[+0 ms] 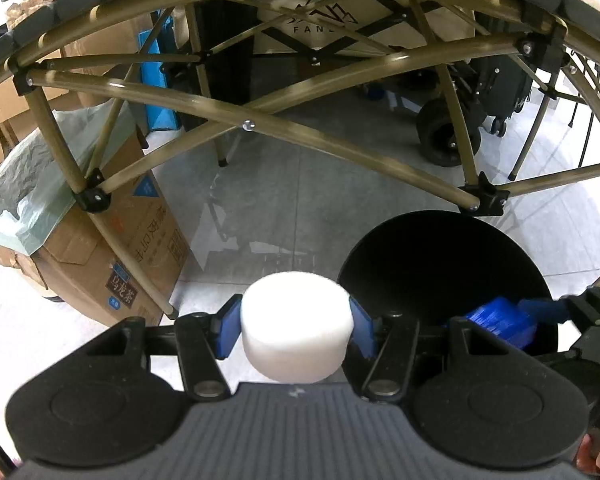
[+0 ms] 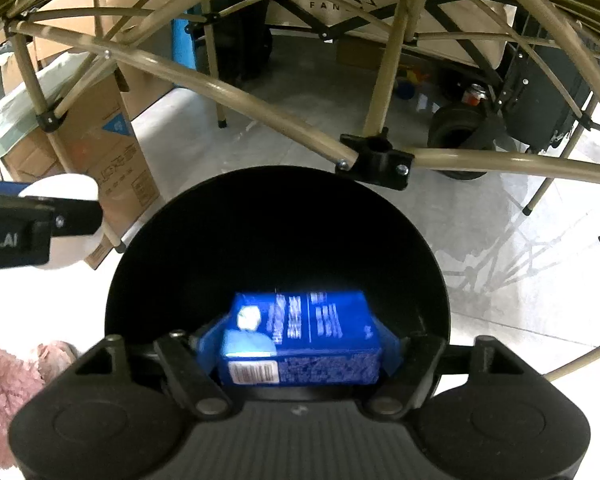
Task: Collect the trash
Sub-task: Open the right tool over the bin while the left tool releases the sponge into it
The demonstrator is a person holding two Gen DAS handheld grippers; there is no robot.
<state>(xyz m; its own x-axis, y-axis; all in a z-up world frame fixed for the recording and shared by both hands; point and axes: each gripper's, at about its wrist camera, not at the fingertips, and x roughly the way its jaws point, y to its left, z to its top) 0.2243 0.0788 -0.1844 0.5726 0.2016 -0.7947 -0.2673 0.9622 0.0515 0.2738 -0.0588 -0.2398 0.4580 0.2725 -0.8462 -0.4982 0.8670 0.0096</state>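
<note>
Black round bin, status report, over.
Left gripper clamps white foam puck. Right gripper around blue carton over black bin. Nothing blocking.

- Under me I see a grey tiled floor point(image 1: 284, 184), shiny, with pale reflections on it.
- Crossed tan metal table legs point(image 1: 204, 108) stand in front of me.
- A cardboard box point(image 1: 112, 248) with a greenish plastic liner stands left.
- A black wheeled cart point(image 1: 452, 136) is behind.
</note>
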